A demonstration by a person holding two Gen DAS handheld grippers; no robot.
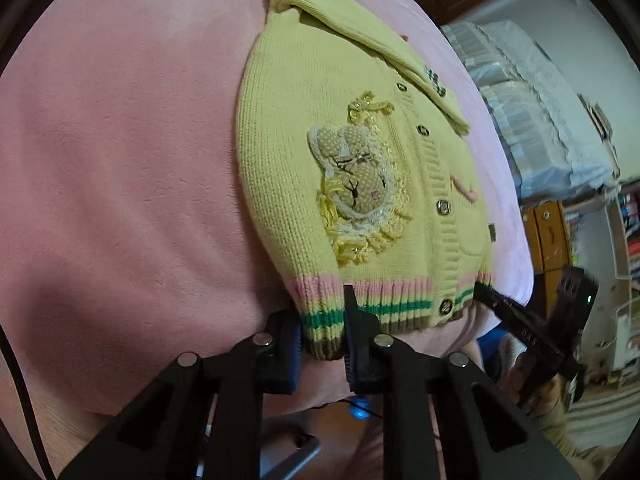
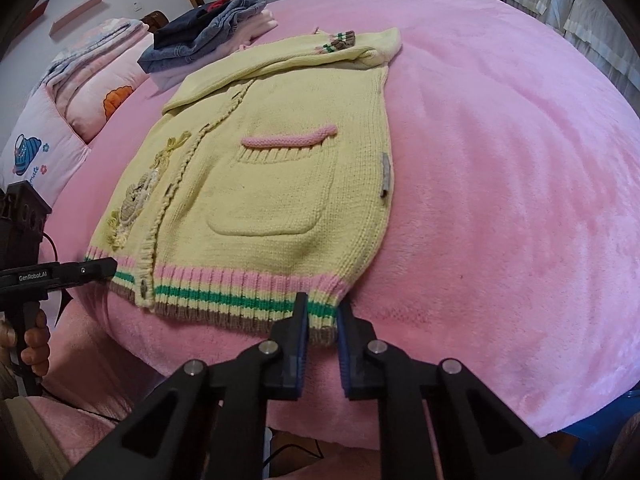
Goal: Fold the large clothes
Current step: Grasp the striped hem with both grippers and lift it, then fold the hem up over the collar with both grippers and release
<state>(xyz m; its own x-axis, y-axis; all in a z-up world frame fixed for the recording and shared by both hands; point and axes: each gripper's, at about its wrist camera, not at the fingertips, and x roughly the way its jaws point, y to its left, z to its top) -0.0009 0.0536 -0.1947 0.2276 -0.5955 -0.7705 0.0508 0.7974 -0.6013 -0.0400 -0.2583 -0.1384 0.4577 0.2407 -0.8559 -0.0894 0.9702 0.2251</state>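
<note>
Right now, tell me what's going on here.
A person with two handheld grippers is folding a yellow cardigan that lies flat on a pink bed, sleeves already folded in. The left gripper and the right gripper each straddle a corner of the striped hem, jaws around the fabric but not visibly closed. Folded clothes sit at the bed's far side.

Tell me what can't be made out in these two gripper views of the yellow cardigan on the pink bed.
- Cardigan sleeves: folded away, only one striped cuff shows, right wrist view.
- Hem corners: the left gripper and right gripper fingers straddle them; whether either actually pinches the knit is unclear.
- Side label: text too small.
- Folded pile: individual items indistinct, near the fisheye rim.
</note>
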